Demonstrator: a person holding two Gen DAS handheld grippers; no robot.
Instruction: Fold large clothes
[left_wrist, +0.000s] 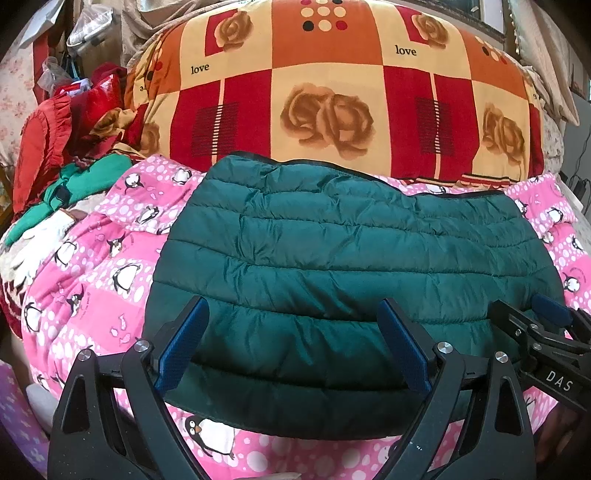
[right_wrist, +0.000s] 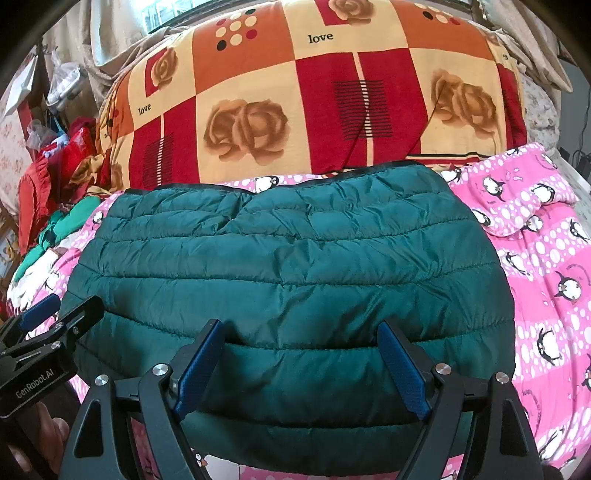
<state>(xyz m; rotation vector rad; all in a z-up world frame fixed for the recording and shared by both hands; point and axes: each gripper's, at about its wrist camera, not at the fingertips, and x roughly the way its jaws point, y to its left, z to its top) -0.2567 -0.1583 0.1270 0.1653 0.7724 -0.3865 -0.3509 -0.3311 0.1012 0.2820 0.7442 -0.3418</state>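
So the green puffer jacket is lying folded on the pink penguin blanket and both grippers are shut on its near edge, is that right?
Not quite: both grippers are open, clamping nothing. The left gripper and right gripper each show spread fingers over the green puffer jacket in their own wrist views. It does lie folded on the pink penguin blanket.

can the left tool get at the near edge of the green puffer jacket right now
Probably yes. The left tool is open, its fingers astride the near part of the green puffer jacket, with nothing between them and that edge. The right tool sits alongside, not blocking.

Bright daylight, saturated colours, sharp centre, heavy fisheye bending with dark corners.
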